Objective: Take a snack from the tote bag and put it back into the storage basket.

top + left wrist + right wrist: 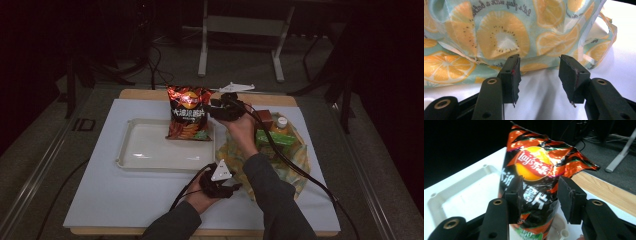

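A red and black Lay's chips bag (189, 112) (536, 170) stands upright at the right end of a white tray (145, 145) (461, 195). My right gripper (212, 109) (540, 181) is level with the bag's right side. Its jaws stand apart, the bag's lower half shows between them, and the pads do not squeeze it. My left gripper (236, 187) (540, 58) lies low on the white mat, open and with nothing between its jaws. It points at the near edge of a lemon-print cloth bag (295, 155) (499, 35).
On the cloth bag stand a green carton (275, 137), an orange bottle with a white cap (282, 122) and a brown box (265, 117). A white mat (110, 190) covers the wooden table (145, 93). Cables trail from both grippers toward the front edge.
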Tool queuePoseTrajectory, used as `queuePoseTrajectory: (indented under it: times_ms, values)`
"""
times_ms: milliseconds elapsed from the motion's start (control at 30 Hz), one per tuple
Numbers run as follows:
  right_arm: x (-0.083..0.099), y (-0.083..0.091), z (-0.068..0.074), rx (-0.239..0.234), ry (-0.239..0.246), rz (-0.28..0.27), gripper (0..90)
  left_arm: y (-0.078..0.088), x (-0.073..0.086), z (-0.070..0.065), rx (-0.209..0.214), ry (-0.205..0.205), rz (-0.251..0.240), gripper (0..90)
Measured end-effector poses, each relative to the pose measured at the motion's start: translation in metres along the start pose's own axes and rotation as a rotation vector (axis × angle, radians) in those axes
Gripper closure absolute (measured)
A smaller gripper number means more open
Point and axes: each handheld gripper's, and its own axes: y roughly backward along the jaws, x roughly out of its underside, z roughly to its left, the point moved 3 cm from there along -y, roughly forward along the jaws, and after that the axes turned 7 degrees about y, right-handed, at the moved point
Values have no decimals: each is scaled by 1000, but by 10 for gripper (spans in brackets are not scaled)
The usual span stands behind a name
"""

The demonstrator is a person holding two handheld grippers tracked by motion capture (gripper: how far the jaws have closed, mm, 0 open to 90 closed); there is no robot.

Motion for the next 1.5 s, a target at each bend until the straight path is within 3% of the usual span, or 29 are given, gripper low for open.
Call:
queuePoseTrajectory:
  times_ms: [367,533,900,1500]
  values:
    - [5,28,25,-62,71,29,575,0,0,0,-2,1,-2,513]
    - [13,37,34,-72,154,95,568,0,0,0,-3,2,-1,512]
    - [22,63,48,-117,245,182,584,0,0,0,-4,3,-2,512]
    - [47,99,46,-100,283,221,602,0,0,1,-4,1,0,511]
